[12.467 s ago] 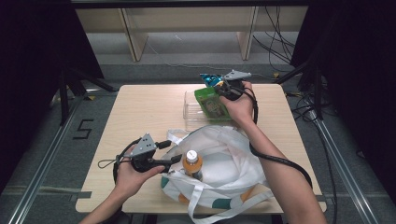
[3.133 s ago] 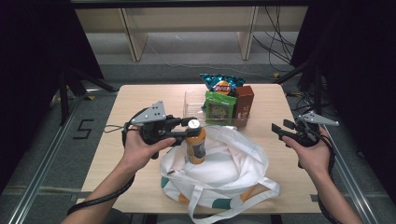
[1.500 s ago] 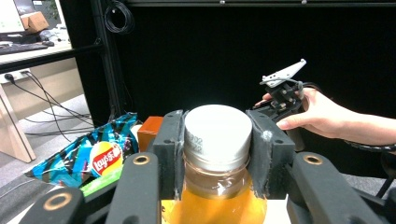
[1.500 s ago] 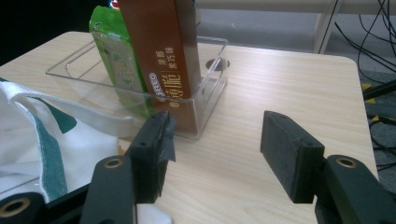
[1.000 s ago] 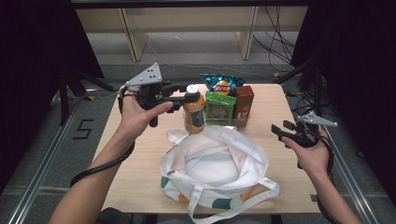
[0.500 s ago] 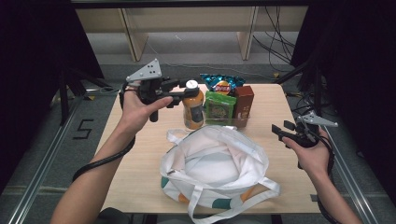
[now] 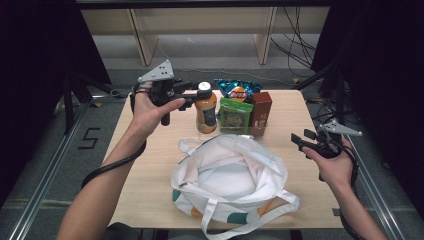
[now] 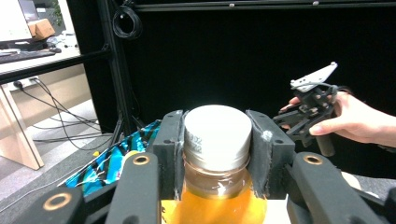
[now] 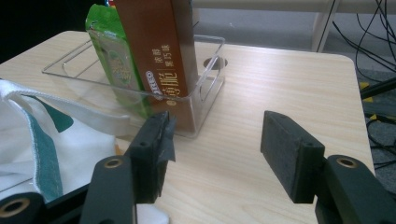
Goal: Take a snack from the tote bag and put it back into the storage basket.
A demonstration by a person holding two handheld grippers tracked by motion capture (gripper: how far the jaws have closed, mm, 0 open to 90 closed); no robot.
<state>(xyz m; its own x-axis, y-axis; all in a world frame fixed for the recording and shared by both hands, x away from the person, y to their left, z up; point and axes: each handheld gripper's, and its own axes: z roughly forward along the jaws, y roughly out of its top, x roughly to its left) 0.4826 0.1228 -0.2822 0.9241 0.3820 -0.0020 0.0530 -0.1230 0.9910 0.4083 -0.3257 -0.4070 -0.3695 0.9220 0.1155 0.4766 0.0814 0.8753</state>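
Observation:
My left gripper [image 7: 196,97] is shut on the neck of an orange juice bottle [image 7: 206,111] with a white cap [image 8: 215,127], held upright over the left end of a clear plastic tray [image 9: 205,88] at the table's far side. Its pads [image 8: 259,140] press both sides of the cap. In the tray stand a green snack bag [image 7: 235,115], a brown box [image 7: 261,109] and a blue snack bag [image 7: 239,89]. A white tote bag [image 7: 232,180] lies open in the middle of the table. My right gripper [image 7: 300,142] hovers open at the right table edge, nothing between its pads [image 9: 289,156].
The wooden table [image 7: 145,150] has bare surface left of the bag and beyond my right gripper [image 9: 215,154]. Pale shelf legs [image 7: 142,37] and cables [image 7: 300,45] lie on the floor behind the table. Dark frames stand on both sides.
My left gripper has carried the bottle slightly toward the far left end of the tray and a little lower. The right hand has stayed in place.

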